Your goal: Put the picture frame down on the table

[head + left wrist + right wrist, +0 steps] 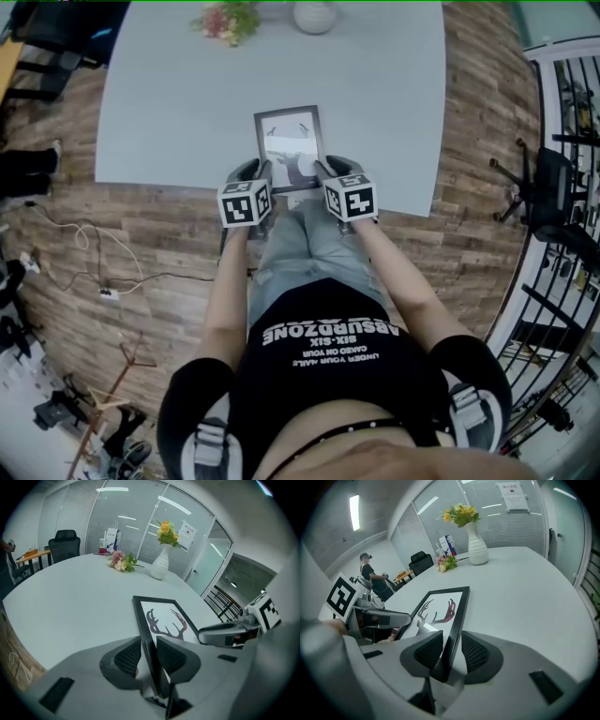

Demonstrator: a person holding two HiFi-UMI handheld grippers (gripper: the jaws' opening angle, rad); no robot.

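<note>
Picture frame: it sits lower centre in the head view, over the near edge of the table. It is held between the two grippers with the antler print facing up.
Long axis: it runs away from the person, toward the top of the head view.
Nearer hand: neither, since each gripper holds one long side at about the same height in the picture.
Tilt: in both gripper views the far end looks lower than the held end. Whether it touches the tabletop cannot be told.
Coming move: the table lies directly under and ahead of the frame. It probably calls for both hands to lower together and level, then let go.
Room: an office with glass walls and blinds and a wood floor. A black chair stands at the upper left of the left gripper view. Another person stands at the middle left of the right gripper view. A metal railing runs along the right edge of the head view.
Table: pale, wide and round-cornered, filling the upper half of the head view, with bare top around the frame.
Left gripper: its jaws are pressed onto the frame's left long edge, with the edge upright between the ribbed pads.
Right gripper: it is clamped the same way on the right long edge.
Vase: white, at the top centre of the head view, holding yellow flowers and well apart from the frame.
Pink flowers: a loose bunch lying on the table just left of the vase.
</note>
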